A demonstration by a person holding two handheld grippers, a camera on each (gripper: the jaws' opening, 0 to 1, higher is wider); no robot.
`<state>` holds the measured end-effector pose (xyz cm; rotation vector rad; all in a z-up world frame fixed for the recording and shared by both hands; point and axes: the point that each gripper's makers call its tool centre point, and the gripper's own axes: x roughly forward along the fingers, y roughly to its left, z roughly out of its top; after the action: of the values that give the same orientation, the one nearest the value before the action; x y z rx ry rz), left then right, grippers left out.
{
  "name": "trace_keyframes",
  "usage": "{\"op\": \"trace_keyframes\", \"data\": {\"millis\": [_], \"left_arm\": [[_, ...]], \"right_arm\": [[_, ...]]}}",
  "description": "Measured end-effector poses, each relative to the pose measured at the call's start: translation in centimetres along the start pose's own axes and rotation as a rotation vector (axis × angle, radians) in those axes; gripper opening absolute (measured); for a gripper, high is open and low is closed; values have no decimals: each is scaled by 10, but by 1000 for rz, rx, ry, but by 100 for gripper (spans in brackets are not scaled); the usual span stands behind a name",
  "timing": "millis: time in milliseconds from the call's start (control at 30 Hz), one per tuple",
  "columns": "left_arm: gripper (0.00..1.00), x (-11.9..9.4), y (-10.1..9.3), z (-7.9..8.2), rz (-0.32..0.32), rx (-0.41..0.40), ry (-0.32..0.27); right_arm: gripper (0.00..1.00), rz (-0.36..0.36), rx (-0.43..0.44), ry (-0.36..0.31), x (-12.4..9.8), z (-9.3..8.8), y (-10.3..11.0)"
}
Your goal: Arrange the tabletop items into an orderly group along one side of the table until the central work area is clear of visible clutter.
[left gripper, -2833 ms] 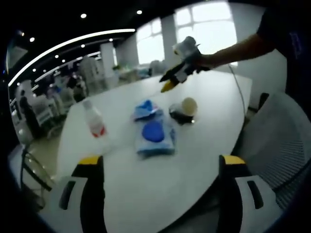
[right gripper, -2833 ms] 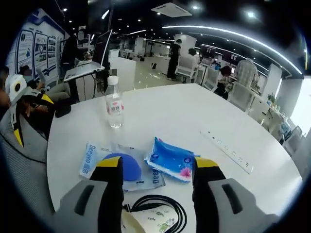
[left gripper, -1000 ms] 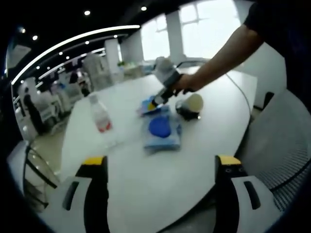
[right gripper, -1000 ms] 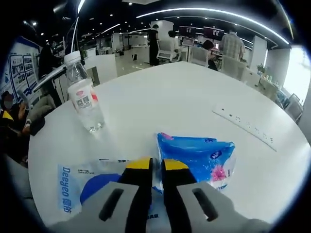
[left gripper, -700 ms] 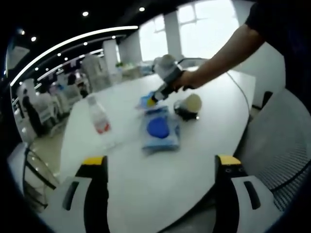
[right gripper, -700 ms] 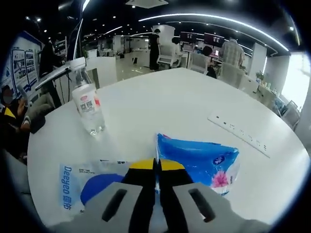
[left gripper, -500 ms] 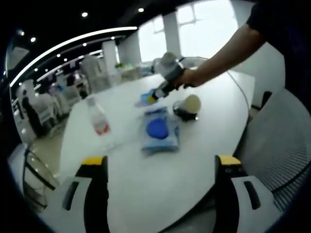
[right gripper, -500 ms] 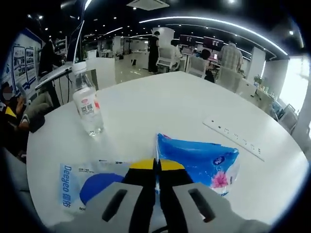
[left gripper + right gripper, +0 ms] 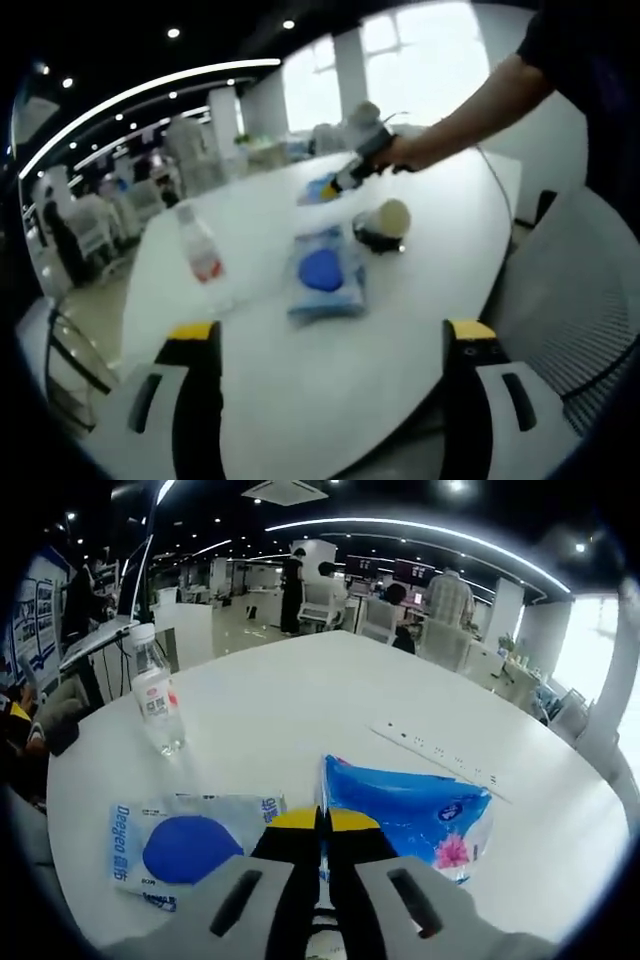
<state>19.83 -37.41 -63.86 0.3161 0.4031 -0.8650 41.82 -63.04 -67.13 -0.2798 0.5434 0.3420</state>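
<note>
since a moment ago the blue tissue pack (image 9: 405,813) has risen off the wipes pouch (image 9: 180,850), pinched by its edge in the right gripper (image 9: 320,825), whose jaws are clamped together on it for carrying aside. left gripper (image 9: 330,345) waits, jaws wide apart, with the water bottle (image 9: 200,255) ahead of its left jaw.

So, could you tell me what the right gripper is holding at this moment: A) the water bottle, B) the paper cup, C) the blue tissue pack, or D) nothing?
C: in the right gripper view the right gripper has its jaws shut on the edge of the blue tissue pack, while the water bottle stands apart on the table.
</note>
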Motion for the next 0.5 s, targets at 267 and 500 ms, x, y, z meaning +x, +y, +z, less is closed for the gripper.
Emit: {"op": "trace_keyframes", "data": {"millis": [267,500], "left_arm": [[91,1,-2,2,-8,-8,-11],[93,1,-1,5,-2,-14,-23]], "right_arm": [[0,-70,50,15,-17,-18,-34],[0,-127,87,37,-31,-39,-62]]}}
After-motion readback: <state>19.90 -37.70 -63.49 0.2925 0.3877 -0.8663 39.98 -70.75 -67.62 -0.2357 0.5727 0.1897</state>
